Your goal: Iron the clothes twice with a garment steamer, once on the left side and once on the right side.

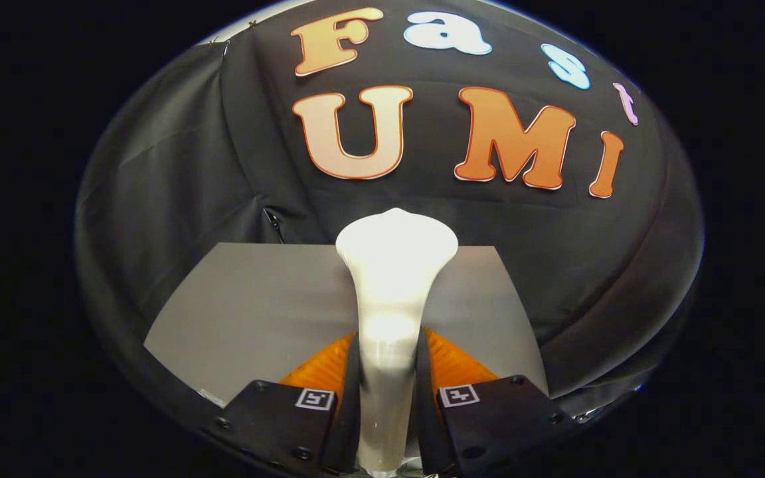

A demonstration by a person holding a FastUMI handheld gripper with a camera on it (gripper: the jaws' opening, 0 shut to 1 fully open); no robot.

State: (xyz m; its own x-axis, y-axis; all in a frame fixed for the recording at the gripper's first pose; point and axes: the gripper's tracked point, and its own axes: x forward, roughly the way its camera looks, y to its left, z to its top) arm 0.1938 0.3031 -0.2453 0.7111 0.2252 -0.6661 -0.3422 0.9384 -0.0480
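While our gripper [386,392] clamps both fingers on the white garment steamer [392,285], its handle stands between them; its flared head rises just beyond, above the grey tabletop [256,299]. Black cloth wall [176,166] hangs behind.

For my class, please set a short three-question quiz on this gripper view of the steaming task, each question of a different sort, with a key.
1. True or false: the gripper is shut on the white plastic garment steamer.
2. Multiple choice: what lies beyond the steamer's wide head? A) a red basket B) a flat grey sheet of fabric C) a glass bowl
3. Fill in: the steamer's narrow handle sits ______ the two fingers.

Key: 1 true, both fingers press on the handle; 2 B; 3 between.
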